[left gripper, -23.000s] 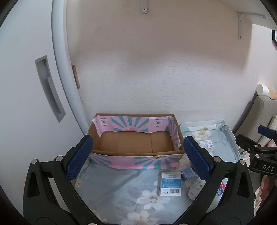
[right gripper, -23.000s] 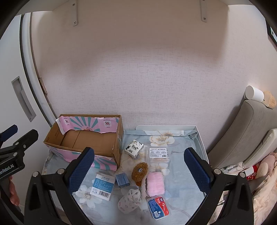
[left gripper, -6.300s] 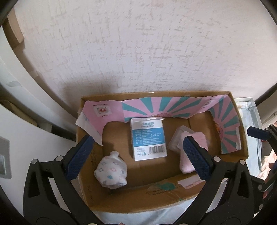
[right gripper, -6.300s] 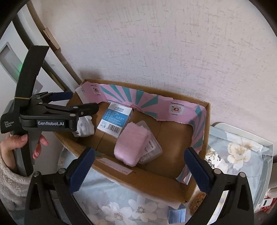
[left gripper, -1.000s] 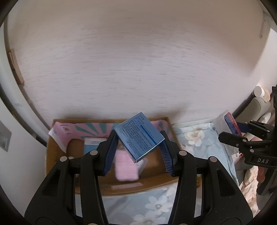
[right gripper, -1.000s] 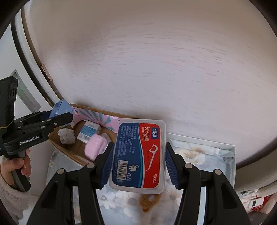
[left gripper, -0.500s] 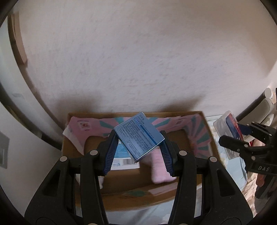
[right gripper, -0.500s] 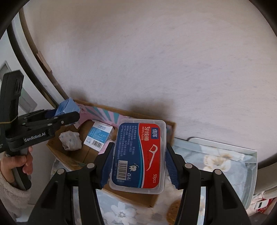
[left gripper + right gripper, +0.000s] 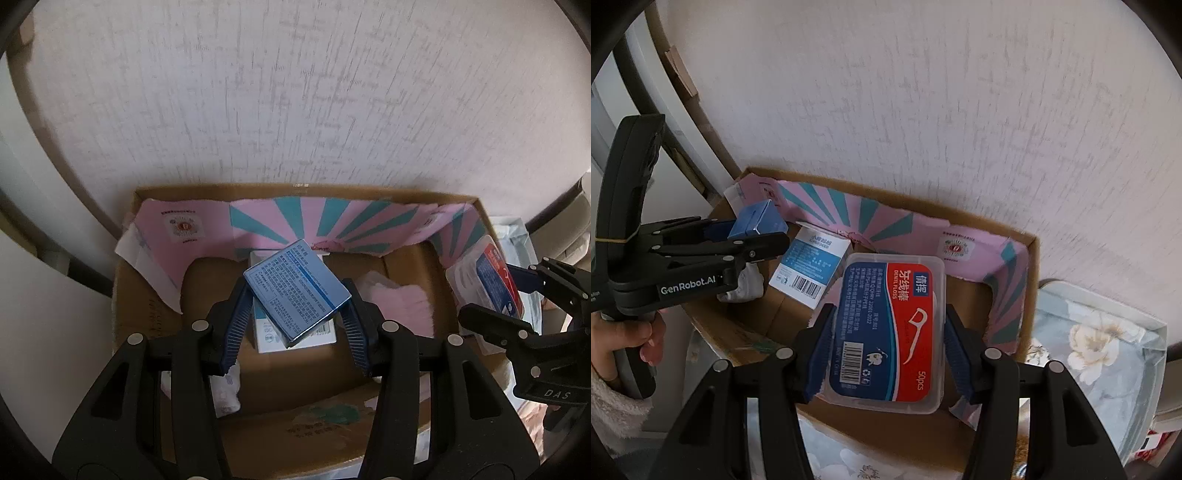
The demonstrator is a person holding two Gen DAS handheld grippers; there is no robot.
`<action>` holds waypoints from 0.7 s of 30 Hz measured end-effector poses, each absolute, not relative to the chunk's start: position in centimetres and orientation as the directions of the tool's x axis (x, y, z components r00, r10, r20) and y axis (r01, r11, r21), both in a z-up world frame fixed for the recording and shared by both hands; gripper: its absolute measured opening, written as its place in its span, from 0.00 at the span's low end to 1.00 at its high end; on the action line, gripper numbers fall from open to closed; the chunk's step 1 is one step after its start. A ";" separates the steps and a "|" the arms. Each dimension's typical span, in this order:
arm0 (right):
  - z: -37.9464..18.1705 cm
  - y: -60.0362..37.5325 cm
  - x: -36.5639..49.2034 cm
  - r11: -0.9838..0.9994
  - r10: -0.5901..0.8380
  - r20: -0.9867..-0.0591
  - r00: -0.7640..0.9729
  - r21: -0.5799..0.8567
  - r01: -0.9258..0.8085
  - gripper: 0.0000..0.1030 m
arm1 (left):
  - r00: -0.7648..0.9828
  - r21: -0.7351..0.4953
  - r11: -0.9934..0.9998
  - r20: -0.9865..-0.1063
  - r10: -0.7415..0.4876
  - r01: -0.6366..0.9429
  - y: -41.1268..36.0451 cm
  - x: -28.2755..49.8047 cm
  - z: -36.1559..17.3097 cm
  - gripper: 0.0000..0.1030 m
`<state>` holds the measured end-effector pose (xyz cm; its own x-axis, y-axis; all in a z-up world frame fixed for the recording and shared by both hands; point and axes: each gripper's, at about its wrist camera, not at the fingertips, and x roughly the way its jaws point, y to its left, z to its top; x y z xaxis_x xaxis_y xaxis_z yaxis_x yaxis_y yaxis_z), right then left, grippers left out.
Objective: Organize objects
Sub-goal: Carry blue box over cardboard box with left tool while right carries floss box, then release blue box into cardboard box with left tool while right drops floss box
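Observation:
My left gripper (image 9: 295, 314) is shut on a small blue box (image 9: 297, 291) and holds it above the open cardboard box (image 9: 295, 439). My right gripper (image 9: 890, 332) is shut on a clear dental floss case (image 9: 890, 332) with a red and blue label, over the box's right half (image 9: 1032, 280). The case also shows at the right in the left wrist view (image 9: 491, 280). Inside the box lie a white and blue carton (image 9: 809, 267), a pink cloth (image 9: 399, 306) and a patterned white bundle (image 9: 227, 387).
The box stands against a textured wall (image 9: 295, 110), lined with pink and teal paper (image 9: 332, 225). A tray with a floral cloth (image 9: 1100, 339) lies to the right of the box. A white door (image 9: 613, 103) stands at the left.
Both grippers have moved forward and down over the cardboard box, each still holding its item. The box now fills more of both views.

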<state>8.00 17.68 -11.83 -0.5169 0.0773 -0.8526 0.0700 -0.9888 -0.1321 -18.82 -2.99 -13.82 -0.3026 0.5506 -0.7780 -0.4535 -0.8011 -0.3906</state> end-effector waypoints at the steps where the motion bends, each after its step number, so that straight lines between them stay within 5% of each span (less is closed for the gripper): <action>1: -12.1 17.8 7.9 -0.990 0.076 -0.854 -0.514 -0.128 0.066 0.50 | -0.299 -0.388 -0.802 -0.782 0.547 -0.454 -3.0 -18.9 -14.0 0.43; 11: -12.3 18.9 6.0 -0.995 0.066 -0.866 -0.496 -0.094 0.031 0.51 | -0.274 -0.360 -0.816 -0.815 0.511 -0.452 -3.2 -19.2 -14.6 0.45; 12: -12.3 19.0 5.9 -0.995 0.067 -0.866 -0.495 -0.092 0.026 0.52 | -0.283 -0.345 -0.822 -0.818 0.500 -0.454 -3.2 -19.1 -14.5 0.50; 14: -12.2 19.3 5.7 -0.997 0.057 -0.868 -0.493 -0.079 0.024 0.70 | -0.289 -0.330 -0.828 -0.824 0.487 -0.454 -3.2 -19.1 -14.4 1.00; 15: -12.1 19.4 5.7 -0.997 0.057 -0.867 -0.496 -0.078 0.022 0.92 | -0.298 -0.333 -0.825 -0.816 0.495 -0.457 -3.3 -19.0 -14.2 1.00; 16: -12.0 19.4 5.6 -0.996 0.060 -0.865 -0.498 -0.081 0.021 1.00 | -0.303 -0.334 -0.823 -0.812 0.498 -0.460 -3.5 -19.0 -14.0 1.00; 21: -11.8 19.7 5.5 -0.996 0.058 -0.867 -0.494 -0.080 0.024 1.00 | -0.305 -0.299 -0.833 -0.829 0.468 -0.465 -4.3 -19.2 -13.6 1.00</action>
<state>5.55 19.74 -11.76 -0.4944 0.0578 -0.8673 0.0243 -0.9965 -0.0803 -19.17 -4.32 -13.61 -0.3050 0.4684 -0.8292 -0.4652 -0.8330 -0.2995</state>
